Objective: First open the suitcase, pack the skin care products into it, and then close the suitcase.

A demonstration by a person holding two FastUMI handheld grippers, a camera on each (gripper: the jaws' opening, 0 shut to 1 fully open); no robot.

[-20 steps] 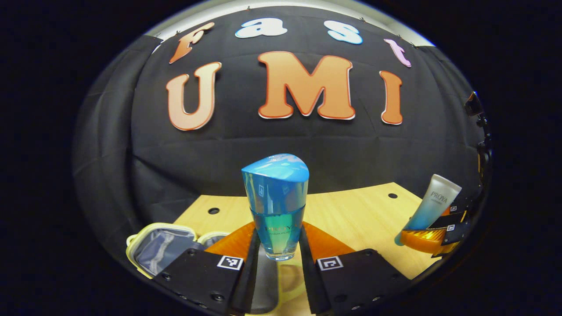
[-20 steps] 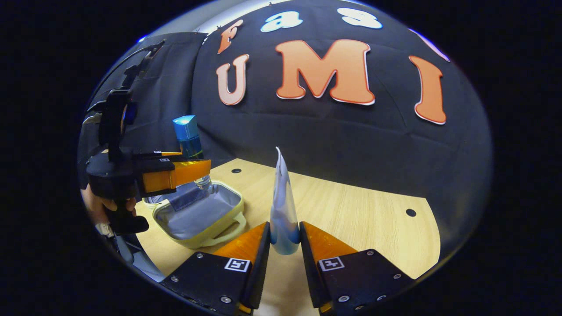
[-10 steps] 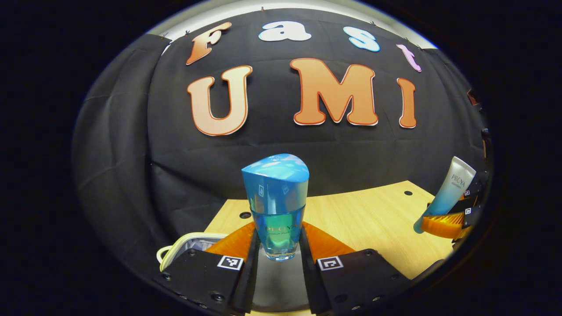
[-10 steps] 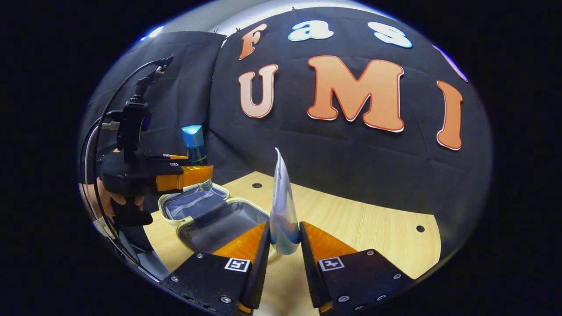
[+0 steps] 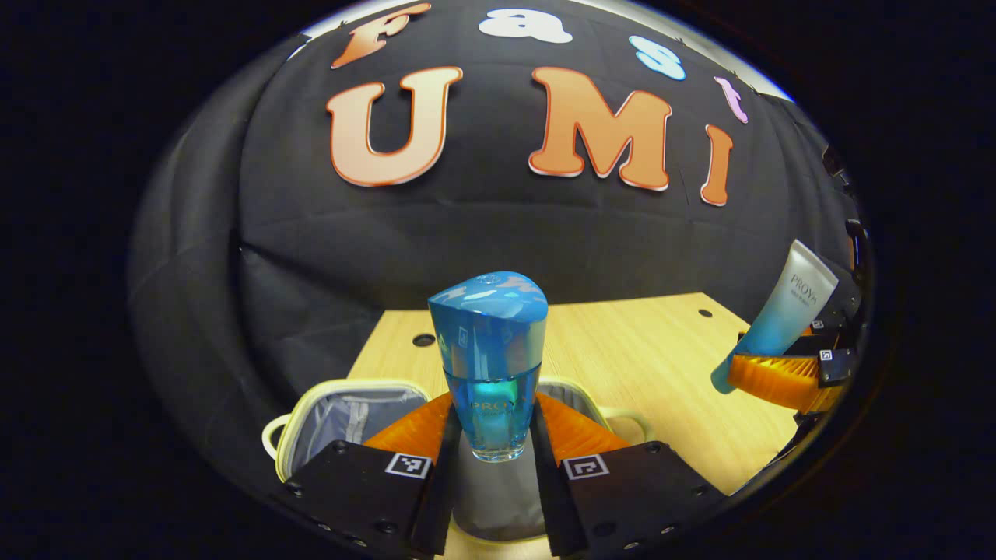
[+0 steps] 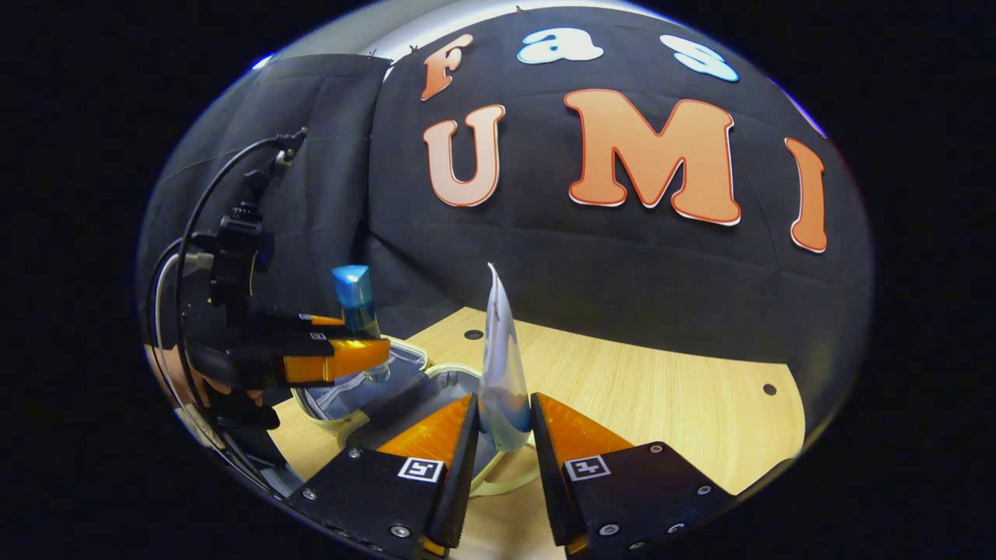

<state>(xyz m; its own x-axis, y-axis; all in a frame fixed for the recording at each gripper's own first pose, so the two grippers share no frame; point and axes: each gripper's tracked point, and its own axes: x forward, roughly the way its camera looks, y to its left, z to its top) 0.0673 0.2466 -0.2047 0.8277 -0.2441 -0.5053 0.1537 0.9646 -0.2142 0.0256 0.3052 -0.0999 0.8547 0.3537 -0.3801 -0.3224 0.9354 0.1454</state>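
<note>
My left gripper [image 5: 493,443] is shut on a clear bottle with blue liquid and a blue cap [image 5: 489,358], held upright over the open suitcase [image 5: 342,412], a small pale-yellow case with grey lining. My right gripper [image 6: 504,435] is shut on a white-to-blue tube [image 6: 502,365], which stands upright at the case's near edge [image 6: 366,397]. In the right gripper view the left gripper [image 6: 342,359] holds the bottle [image 6: 358,307] above the case. In the left gripper view the right gripper [image 5: 786,377] carries the tube [image 5: 778,315] at the far right.
The light wooden table [image 6: 661,397] has small dark holes and free surface to the right of the case. A hand [image 6: 210,385] and a cable [image 6: 194,233] show behind the left gripper. The black cloth wall rises behind the table.
Both grippers have moved toward the suitcase with their loads. The bottle now hangs lower over the open case, and the tube has come to the case's near edge.
</note>
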